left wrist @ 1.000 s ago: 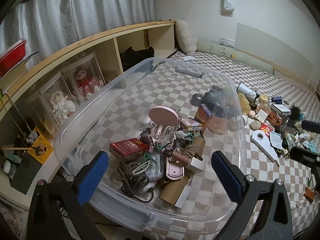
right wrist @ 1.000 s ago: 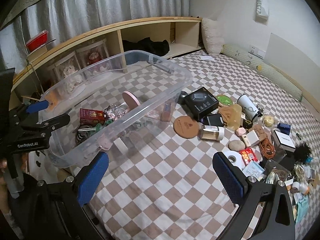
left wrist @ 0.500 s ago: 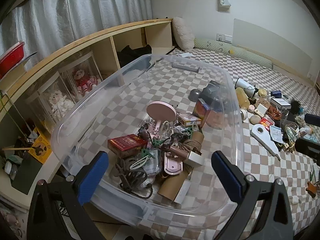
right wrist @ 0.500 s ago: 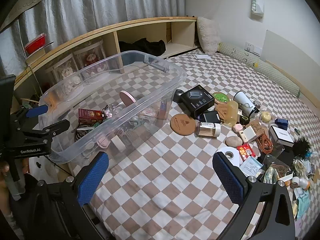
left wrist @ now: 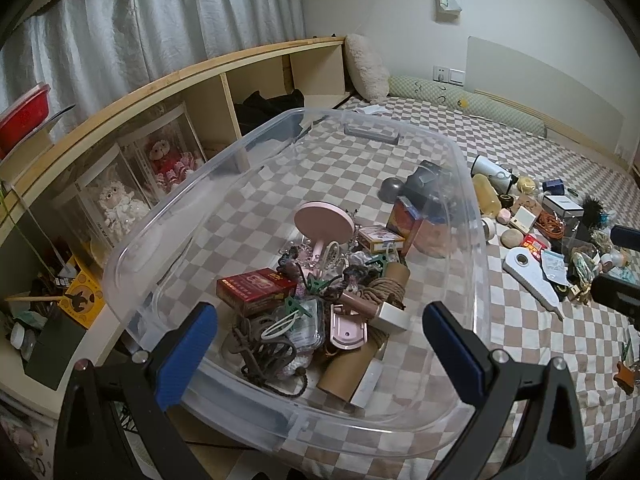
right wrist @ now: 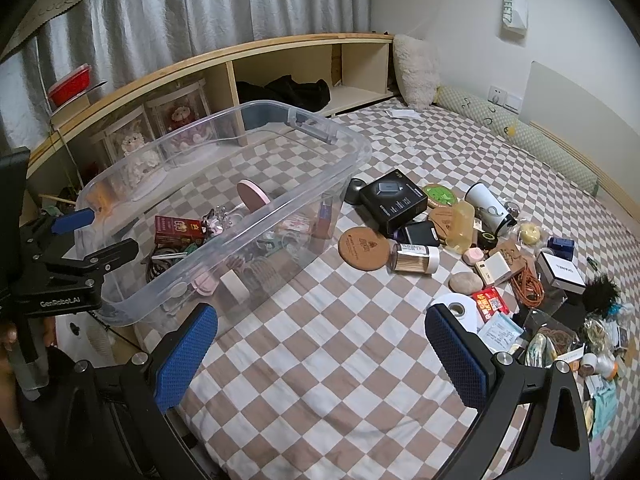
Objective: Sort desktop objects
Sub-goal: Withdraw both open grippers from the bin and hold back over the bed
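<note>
Left hand-held gripper (left wrist: pixel 320 344): released, holding nothing, above the near rim of the clear bin (left wrist: pixel 478 240). Right hand-held gripper (right wrist: pixel 322 348): released, holding nothing, over the checkered bed (right wrist: pixel 320 360). Sorted items, including a red box (left wrist: pixel 254 286), lie inside the bin. Unsorted objects, including a black box (right wrist: pixel 394 200), lie at 1 o'clock of the right hand-held gripper.
</note>
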### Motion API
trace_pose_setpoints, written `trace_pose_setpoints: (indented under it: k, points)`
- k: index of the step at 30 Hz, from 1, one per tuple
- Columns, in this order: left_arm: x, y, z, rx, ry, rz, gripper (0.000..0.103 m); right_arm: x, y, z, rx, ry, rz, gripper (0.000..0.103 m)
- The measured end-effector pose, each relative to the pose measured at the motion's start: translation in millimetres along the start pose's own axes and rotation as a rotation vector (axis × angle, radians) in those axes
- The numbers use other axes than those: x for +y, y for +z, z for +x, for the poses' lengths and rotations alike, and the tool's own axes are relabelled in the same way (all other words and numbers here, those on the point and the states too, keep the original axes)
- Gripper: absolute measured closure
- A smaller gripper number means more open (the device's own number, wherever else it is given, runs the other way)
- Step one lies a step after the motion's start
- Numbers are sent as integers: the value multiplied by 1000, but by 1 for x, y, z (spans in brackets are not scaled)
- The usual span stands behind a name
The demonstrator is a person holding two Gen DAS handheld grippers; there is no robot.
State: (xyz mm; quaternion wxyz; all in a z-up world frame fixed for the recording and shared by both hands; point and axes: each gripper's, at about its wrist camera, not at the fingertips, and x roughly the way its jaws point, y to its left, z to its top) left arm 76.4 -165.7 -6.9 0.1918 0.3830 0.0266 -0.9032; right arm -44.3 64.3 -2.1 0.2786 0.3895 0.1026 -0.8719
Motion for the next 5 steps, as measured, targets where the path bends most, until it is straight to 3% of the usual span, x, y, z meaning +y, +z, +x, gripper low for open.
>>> trace_pose_setpoints:
  k: [5]
  points:
    - [-4,-1,-3,-4,6,1,0,0,0,1,2,-3,2,0]
